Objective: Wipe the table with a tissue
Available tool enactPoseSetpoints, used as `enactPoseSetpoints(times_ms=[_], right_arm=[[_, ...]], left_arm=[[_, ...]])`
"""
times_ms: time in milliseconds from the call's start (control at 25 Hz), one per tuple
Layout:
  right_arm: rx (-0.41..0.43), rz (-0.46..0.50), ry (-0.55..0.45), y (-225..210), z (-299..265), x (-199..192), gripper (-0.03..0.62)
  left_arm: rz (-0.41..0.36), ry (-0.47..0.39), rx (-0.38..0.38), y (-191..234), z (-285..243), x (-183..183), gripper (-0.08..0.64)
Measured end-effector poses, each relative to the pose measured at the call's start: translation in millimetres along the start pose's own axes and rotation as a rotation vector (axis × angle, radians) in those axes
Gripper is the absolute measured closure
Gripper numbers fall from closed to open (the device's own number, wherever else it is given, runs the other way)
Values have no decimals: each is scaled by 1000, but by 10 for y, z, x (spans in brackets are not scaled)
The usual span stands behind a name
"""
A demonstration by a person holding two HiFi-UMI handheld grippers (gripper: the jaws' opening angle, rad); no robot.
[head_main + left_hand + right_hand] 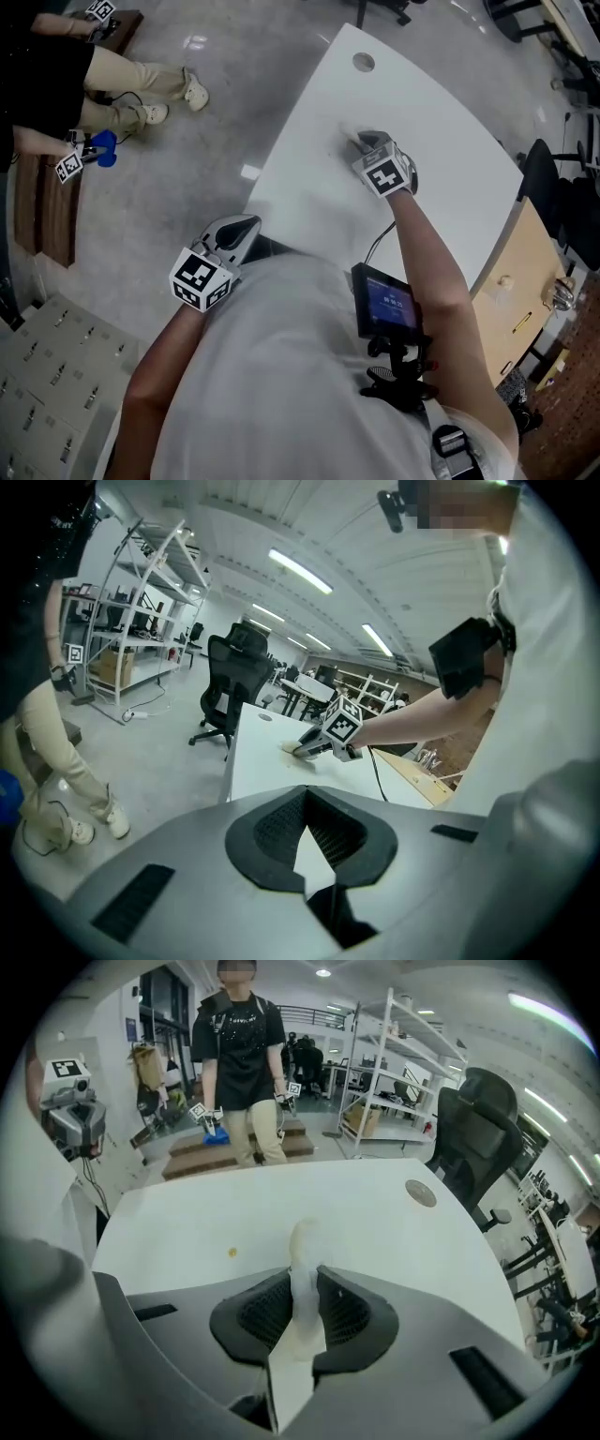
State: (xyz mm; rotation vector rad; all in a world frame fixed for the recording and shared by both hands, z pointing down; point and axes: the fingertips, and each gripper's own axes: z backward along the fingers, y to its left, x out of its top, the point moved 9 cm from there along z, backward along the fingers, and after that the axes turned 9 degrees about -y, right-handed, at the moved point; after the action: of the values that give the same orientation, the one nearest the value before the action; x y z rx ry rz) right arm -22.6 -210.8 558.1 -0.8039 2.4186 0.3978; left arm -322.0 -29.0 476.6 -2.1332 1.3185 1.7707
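My right gripper [364,141] pinches the tissue [302,1241] onto the surface [450,150]; wipe underway. Left gripper [244,227] closed w/ nothing in it. Most prob. left to do.

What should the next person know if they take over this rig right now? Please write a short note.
Left tool: shut, empty, held off the table's near edge.
Right tool: shut on the tissue, tip down on the table near its middle.
Done: the tissue is gripped and appears pressed to the top. How much is wiped cannot be told.
Left: wipe the rest. A small speck lies to the left of the tissue in the right gripper view.
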Motion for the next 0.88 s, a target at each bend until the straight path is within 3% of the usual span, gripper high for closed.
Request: enactPoseSetpoints(times_ms=[240, 880], right_arm=[[-14, 43, 58, 122, -54, 82, 531], [225, 268, 134, 603, -65, 212, 531]], left_arm=[[13, -13, 23, -48, 8, -59, 554], [-8, -53, 52, -288, 41, -97, 554]])
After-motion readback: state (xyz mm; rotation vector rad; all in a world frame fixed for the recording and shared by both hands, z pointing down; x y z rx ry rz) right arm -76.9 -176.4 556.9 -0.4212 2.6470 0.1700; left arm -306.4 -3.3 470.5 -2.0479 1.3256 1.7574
